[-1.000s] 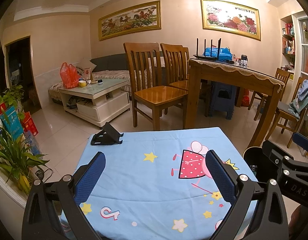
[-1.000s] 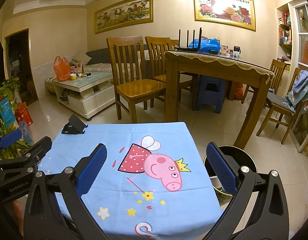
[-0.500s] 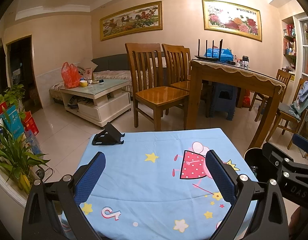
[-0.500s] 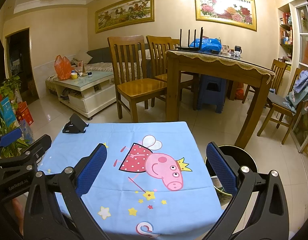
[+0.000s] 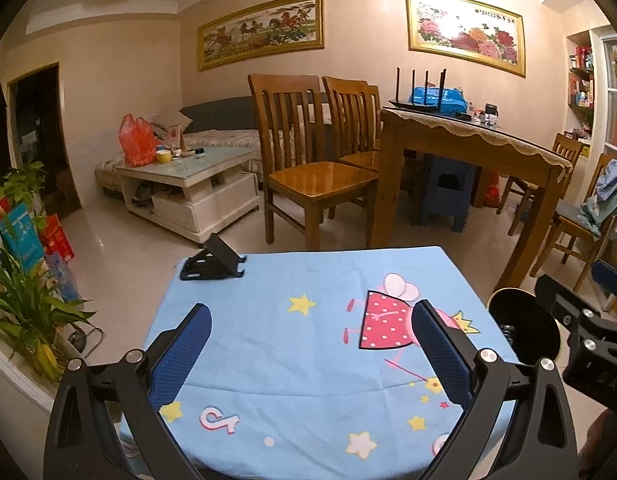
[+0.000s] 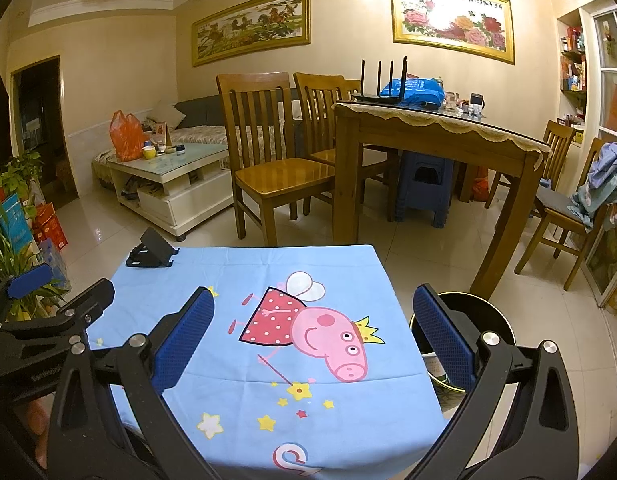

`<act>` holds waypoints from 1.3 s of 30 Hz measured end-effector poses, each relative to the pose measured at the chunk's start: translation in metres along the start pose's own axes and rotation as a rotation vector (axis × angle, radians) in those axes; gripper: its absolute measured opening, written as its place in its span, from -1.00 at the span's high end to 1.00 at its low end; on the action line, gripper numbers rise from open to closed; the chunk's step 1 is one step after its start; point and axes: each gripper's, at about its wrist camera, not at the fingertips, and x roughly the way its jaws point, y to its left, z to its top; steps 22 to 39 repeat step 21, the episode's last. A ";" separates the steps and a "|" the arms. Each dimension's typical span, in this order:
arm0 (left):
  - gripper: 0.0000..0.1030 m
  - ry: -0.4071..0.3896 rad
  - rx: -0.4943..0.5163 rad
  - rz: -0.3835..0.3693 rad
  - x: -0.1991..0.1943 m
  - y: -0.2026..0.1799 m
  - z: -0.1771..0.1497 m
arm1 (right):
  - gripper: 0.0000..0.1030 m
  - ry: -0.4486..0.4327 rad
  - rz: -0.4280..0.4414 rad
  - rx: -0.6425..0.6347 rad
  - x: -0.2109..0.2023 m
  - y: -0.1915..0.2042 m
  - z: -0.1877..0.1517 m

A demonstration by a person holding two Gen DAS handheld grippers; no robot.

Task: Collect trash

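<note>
A small table with a blue cartoon-pig cloth (image 5: 308, 344) (image 6: 244, 344) lies in front of me. I see no loose trash on the cloth. A black round bin (image 6: 488, 316) stands on the floor at the table's right side, with some items inside; it also shows in the left wrist view (image 5: 524, 332). My left gripper (image 5: 308, 352) is open and empty above the cloth's near half. My right gripper (image 6: 314, 336) is open and empty above the cloth's right half, its right finger over the bin's edge.
A black phone stand (image 5: 212, 262) (image 6: 150, 254) sits on the cloth's far left corner. Wooden chairs (image 5: 308, 168) and a dining table (image 5: 468, 148) stand beyond. A white coffee table (image 5: 188, 184) is far left. Potted plants (image 5: 24, 312) line the left edge.
Both views have shifted very slightly. Both grippers stay open and empty over the cloth.
</note>
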 end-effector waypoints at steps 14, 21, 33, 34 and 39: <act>-0.87 -0.009 0.031 0.062 0.005 -0.004 0.000 | -0.91 0.012 0.012 0.001 -0.004 0.008 -0.002; -0.87 0.001 0.043 0.072 0.007 -0.007 -0.002 | -0.91 0.017 0.016 -0.002 -0.005 0.009 -0.005; -0.87 0.001 0.043 0.072 0.007 -0.007 -0.002 | -0.91 0.017 0.016 -0.002 -0.005 0.009 -0.005; -0.87 0.001 0.043 0.072 0.007 -0.007 -0.002 | -0.91 0.017 0.016 -0.002 -0.005 0.009 -0.005; -0.87 0.001 0.043 0.072 0.007 -0.007 -0.002 | -0.91 0.017 0.016 -0.002 -0.005 0.009 -0.005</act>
